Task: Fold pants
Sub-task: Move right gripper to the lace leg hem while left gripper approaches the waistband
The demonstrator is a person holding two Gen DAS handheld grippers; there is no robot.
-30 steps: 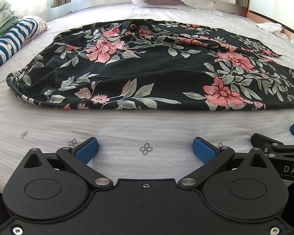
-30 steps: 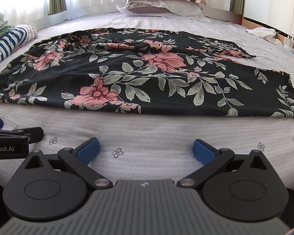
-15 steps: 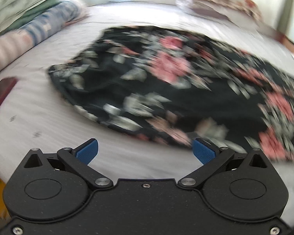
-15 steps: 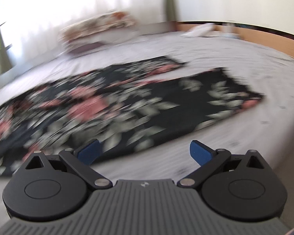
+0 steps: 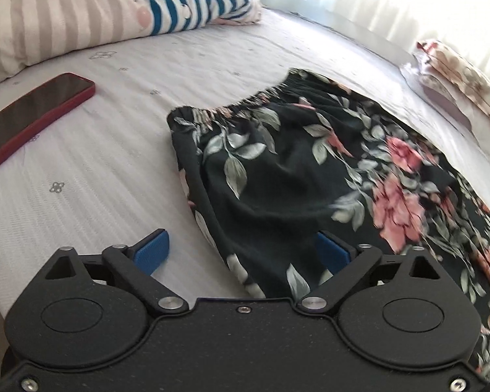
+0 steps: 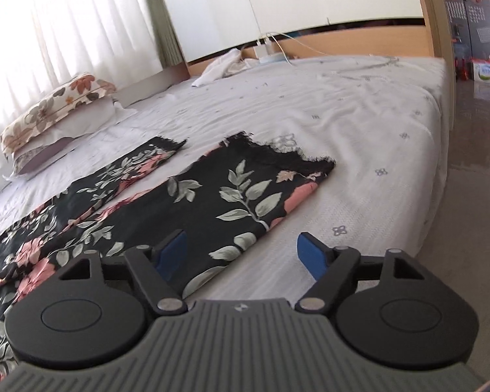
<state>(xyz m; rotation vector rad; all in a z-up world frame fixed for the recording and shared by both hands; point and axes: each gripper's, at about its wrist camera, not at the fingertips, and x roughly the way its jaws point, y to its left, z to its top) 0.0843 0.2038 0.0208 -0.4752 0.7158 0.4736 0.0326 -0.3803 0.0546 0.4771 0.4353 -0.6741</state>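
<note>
Spread flat on the bed [image 6: 359, 124]: pants [image 5: 294, 176], waistband at 12 o'clock; left gripper [image 5: 241, 250] and right gripper [image 6: 241, 254] fingers apart, just narrowing, straddling fabric edges.

The left gripper [image 5: 241, 251] points steeply downward, its blue fingers [image 5: 152, 250] spread wide but just closing slightly, gripping nothing. The right gripper [image 6: 241, 254] tilts less steeply, fingers [image 6: 312, 256] likewise apart, narrowing, unpressed.
</note>
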